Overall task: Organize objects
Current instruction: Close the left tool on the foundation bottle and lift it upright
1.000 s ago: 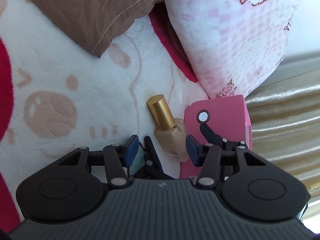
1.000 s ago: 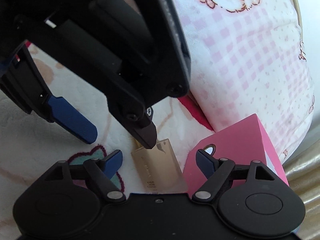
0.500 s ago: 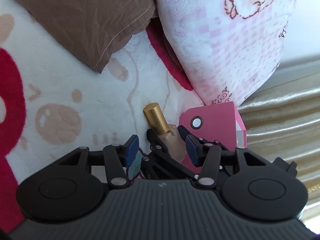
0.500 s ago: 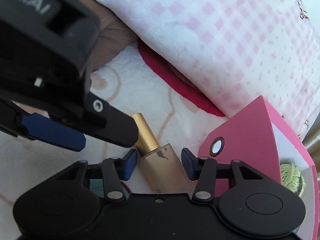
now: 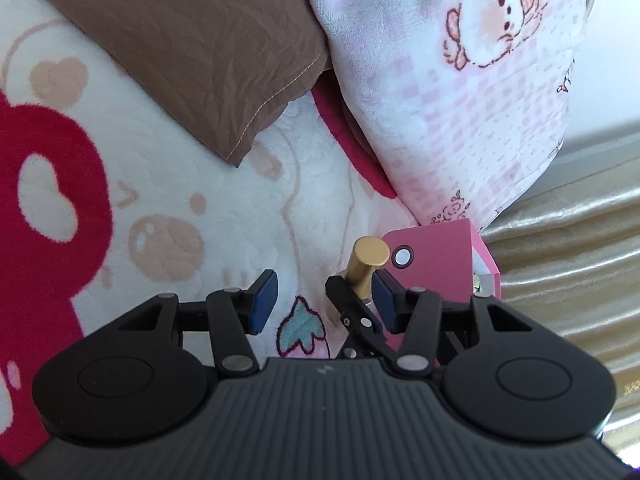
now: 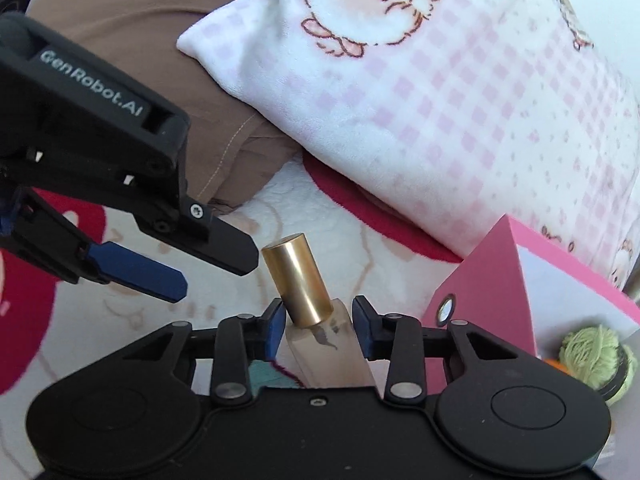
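Right wrist view: right gripper [image 6: 316,328], jaws just closed, clamps the bottle [image 6: 320,320] above the blanket [image 6: 360,248], beside the pink box [image 6: 492,280]. Left gripper [image 5: 324,300] stands apart, empty. Risk: smooth glass could slip between the pads.
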`<state>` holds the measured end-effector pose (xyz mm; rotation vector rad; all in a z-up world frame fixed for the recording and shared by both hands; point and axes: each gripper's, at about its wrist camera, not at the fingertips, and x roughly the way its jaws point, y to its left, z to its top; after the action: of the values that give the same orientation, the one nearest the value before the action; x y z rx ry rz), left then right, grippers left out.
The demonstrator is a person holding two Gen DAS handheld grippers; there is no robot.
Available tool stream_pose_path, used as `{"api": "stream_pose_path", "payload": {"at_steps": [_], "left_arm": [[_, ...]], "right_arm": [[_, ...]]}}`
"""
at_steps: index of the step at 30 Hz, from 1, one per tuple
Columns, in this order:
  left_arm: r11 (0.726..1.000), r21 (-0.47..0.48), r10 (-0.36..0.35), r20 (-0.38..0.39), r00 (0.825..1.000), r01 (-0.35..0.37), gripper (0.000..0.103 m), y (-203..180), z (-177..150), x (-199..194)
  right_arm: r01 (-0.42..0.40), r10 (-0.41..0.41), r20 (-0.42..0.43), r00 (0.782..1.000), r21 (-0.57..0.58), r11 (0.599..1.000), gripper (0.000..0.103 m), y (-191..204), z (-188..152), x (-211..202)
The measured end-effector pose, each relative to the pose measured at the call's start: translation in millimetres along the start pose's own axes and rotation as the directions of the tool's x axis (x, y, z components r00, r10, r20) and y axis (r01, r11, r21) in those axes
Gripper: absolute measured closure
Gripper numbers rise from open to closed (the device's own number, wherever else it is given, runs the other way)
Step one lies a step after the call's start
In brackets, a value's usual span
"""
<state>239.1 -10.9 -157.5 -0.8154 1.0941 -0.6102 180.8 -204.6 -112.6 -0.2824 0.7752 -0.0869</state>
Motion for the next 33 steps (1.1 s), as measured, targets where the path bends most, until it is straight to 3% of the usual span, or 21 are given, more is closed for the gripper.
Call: {"api": "stream_pose_path", "payload": {"at_steps": [2,6,11,14,18,20,24,28,31,33], "left_arm": [[1.0,0.002,0.004,0.009,1.0,-0.004,0.053,-0.7,-3.9,-5.9],[0.999,0.011,0.033,0.021,0.999,-0.033,0.053,0.6,-10.8,-15.8],[0.999,-0.021,0.03,0.062,0.998,-0.029,0.053,8.4,-7.6,-23.8],[0.999,-0.047,0.013,0.062,0.998,-0.01,0.053,14.9,-4.1,-24.7],[0.999,-0.047,0.026,0.053,0.998,-0.023,0.053,16.5,-4.8,-17.7],[0.998,-0.045,0.044,0.049,0.998,-0.042,0.053,18.4,-5.2,-11.8],[0.995,-0.036,0.098,0.034,0.995,-0.097,0.053,20.7,-5.9,0.9],[0.994,-0.047,0.102,0.012,0.995,-0.102,0.053,20.6,-7.0,8.7],[0.992,-0.044,0.122,0.005,0.992,-0.122,0.053,16.4,-11.7,12.9],[0.99,-0.05,0.131,0.004,0.991,-0.13,0.053,12.2,-16.6,14.7]], "right_arm": [[-0.027,0.028,-0.005,1.0,0.05,0.998,0.061,0.2,-2.4,-7.1],[-0.161,0.173,-0.042,0.984,0.205,0.965,0.062,7.2,-2.5,-4.9],[-0.303,0.37,-0.083,0.925,0.423,0.854,0.062,-11.8,7.3,17.6],[-0.331,0.386,-0.066,0.92,0.397,0.856,0.062,-7.0,7.5,26.9],[-0.387,0.443,-0.039,0.896,0.425,0.819,0.056,-7.4,-6.9,32.8],[-0.391,0.446,-0.049,0.894,0.403,0.828,0.055,-3.9,-15.7,31.5],[-0.396,0.423,-0.059,0.904,0.256,0.882,0.053,9.7,-26.8,21.3],[-0.382,0.397,-0.064,0.916,0.168,0.909,0.051,18.8,-32.6,17.9],[-0.355,0.363,-0.072,0.929,0.096,0.93,0.061,26.5,-37.2,15.5],[-0.358,0.37,-0.078,0.926,0.133,0.924,0.062,23.8,-39.9,13.2]]}}
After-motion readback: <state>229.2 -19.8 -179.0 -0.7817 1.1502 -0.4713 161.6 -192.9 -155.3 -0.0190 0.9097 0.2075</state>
